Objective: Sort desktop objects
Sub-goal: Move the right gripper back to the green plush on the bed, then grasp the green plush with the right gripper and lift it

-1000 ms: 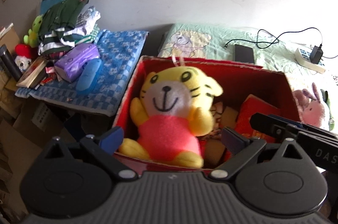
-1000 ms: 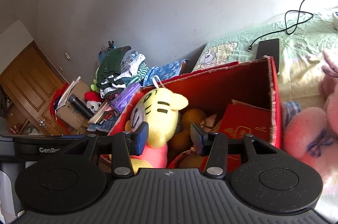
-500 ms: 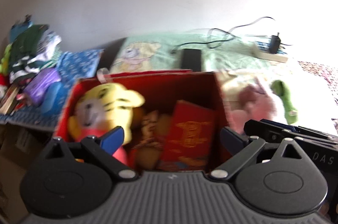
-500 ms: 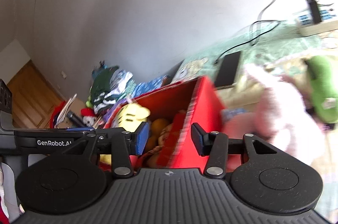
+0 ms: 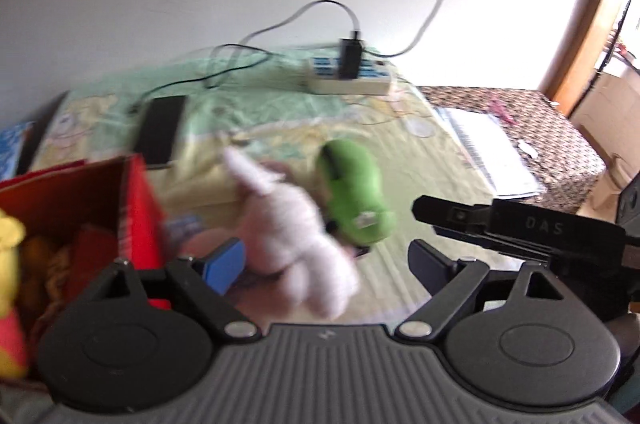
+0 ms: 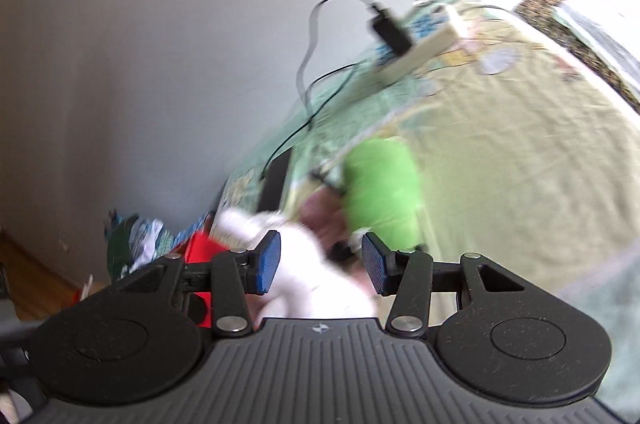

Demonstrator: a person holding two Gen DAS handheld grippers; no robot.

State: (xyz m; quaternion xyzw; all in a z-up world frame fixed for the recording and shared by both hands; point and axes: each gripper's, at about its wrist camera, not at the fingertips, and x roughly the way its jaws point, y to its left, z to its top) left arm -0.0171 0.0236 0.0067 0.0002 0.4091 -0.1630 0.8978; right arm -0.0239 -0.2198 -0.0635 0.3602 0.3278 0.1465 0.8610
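Both grippers have swung right, away from the red box (image 5: pixel 132 192) with its yellow tiger plush (image 5: pixel 10 264), toward the pink plush rabbit (image 5: pixel 288 224) and green plush toy (image 5: pixel 354 192) lying together on the green sheet (image 5: pixel 420 176). The left gripper (image 5: pixel 324 264) is wide open, the right gripper (image 6: pixel 320 264) narrower; both are empty. The rabbit looks to be next.

on the worktop (image 5: pixel 280 112), a plush rabbit (image 5: pixel 288 224) lies just right of the box (image 5: pixel 136 200), with another plush toy (image 5: pixel 352 192) touching its right side. behind them lies a phone (image 5: pixel 160 130); farther back right, a power strip (image 5: pixel 352 80). papers (image 5: pixel 488 152) lie far right.
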